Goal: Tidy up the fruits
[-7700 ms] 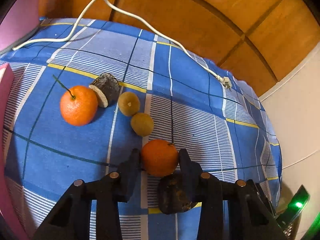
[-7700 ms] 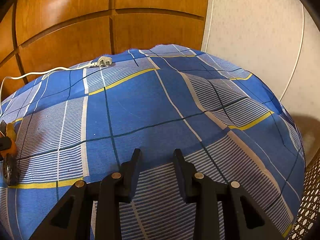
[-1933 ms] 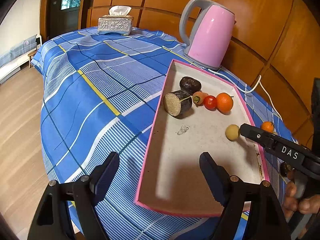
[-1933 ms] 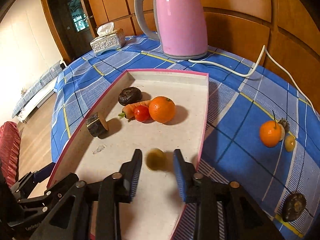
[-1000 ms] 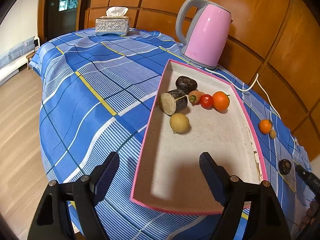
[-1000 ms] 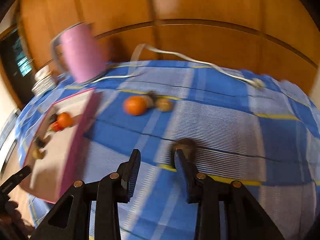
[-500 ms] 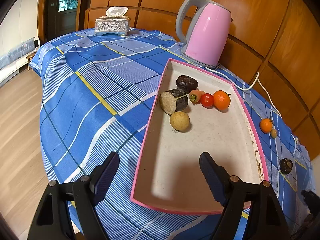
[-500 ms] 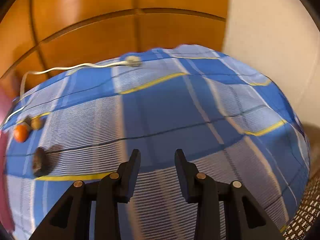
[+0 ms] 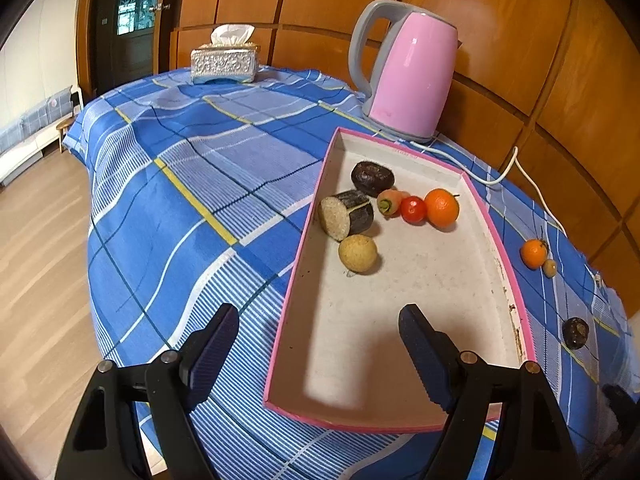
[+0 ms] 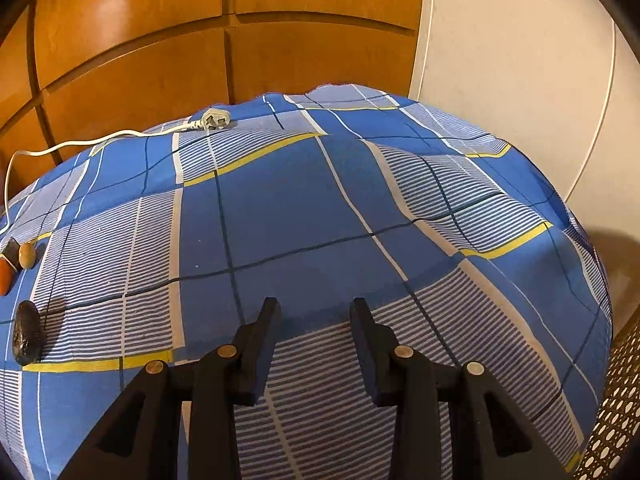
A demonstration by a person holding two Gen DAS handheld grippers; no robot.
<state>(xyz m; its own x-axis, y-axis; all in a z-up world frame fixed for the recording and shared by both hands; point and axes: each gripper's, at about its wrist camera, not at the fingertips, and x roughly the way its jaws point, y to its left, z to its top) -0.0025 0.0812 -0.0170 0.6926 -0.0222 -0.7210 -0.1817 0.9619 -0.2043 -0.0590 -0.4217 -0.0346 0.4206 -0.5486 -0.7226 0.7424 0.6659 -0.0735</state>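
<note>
A pink-rimmed tray (image 9: 496, 240) lies on the blue checked cloth. In it are an orange (image 9: 441, 208), a tomato (image 9: 413, 209), a carrot (image 9: 389, 201), a dark fruit (image 9: 372, 178), a cut dark piece (image 9: 346, 214) and a tan round fruit (image 9: 357, 253). My left gripper (image 9: 318, 320) stands open above the tray's near left rim, holding nothing. On the cloth beyond the tray lie an orange (image 9: 533, 253), a small tan fruit (image 9: 549, 267) and a dark fruit (image 9: 575, 333). My right gripper (image 10: 316, 308) hovers over bare cloth with a narrow empty gap. The dark fruit (image 10: 27, 338) lies far to its left.
A pink kettle (image 9: 404, 80) stands behind the tray, its white cord running to a plug (image 10: 214, 120) on the cloth. A tissue box (image 9: 223, 62) sits at the far end. The table's edge drops to a wooden floor (image 9: 36, 240) on the left. Wood panelling backs the table.
The right gripper released the tan fruit into the tray, then swung right, away from the loose fruits to the bare end of the table. The left gripper stayed still.
</note>
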